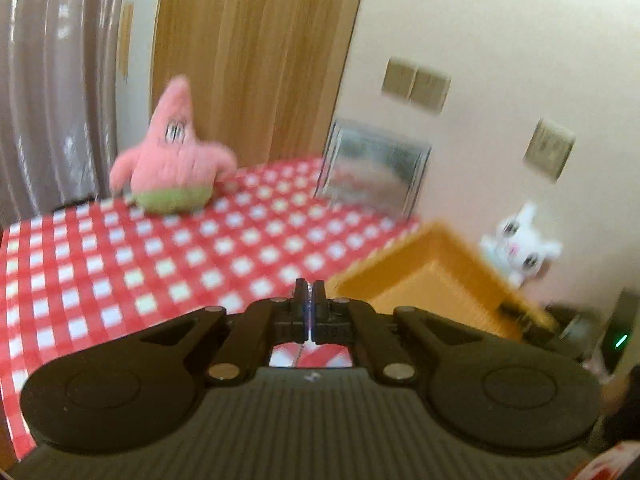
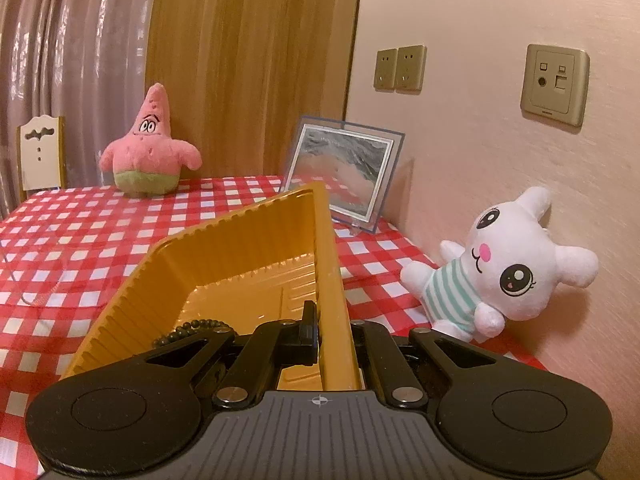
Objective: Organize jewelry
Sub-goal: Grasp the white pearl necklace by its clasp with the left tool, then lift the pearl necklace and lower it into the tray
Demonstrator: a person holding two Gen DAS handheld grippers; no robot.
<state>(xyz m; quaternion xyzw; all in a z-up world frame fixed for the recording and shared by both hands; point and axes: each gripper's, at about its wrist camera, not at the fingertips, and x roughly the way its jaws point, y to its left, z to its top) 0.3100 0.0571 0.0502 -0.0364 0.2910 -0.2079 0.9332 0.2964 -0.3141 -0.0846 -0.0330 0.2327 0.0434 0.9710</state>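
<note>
The right gripper (image 2: 320, 320) is clamping the yellow tray's (image 2: 240, 248) wall, tilting it; the beaded bracelet (image 2: 192, 330) inside could be sliding out. The left gripper (image 1: 309, 292) is pinching a thin chain (image 1: 298, 354), risking slipping.
</note>
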